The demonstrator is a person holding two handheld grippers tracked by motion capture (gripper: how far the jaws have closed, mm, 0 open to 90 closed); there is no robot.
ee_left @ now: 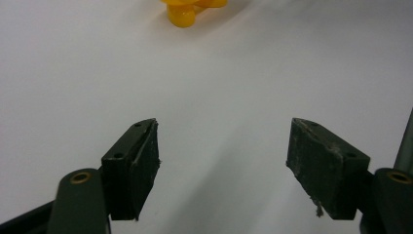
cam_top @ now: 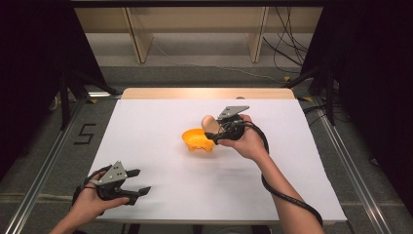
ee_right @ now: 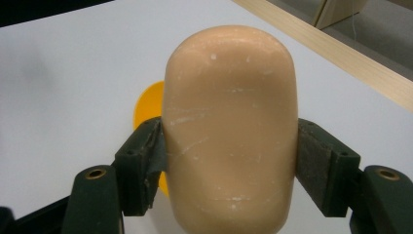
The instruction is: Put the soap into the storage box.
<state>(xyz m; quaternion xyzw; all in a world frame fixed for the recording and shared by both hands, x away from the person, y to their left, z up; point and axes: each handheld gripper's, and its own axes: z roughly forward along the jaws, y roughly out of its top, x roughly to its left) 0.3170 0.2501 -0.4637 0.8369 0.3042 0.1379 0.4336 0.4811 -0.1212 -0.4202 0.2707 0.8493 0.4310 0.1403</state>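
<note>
While the left gripper [cam_top: 130, 184] idles wide open and empty at the lower left of the high view, the right gripper [cam_top: 217, 130] pinches a peach-coloured soap-like bar [ee_right: 229, 126] just above the orange dish [cam_top: 196, 139] at centre (presumably to set it in).

Two black handheld grippers, bare forearms

Left gripper [cam_top: 138, 181] and right gripper [cam_top: 217, 138] each carry a grey three-cornered plate, brass-ringed screw holes, worn dark pads [ee_left: 146, 161] and a thick black cable.

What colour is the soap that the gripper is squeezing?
The soap is a pale peachy tan with faint whitish scuffs, seen best in the right gripper view.
</note>
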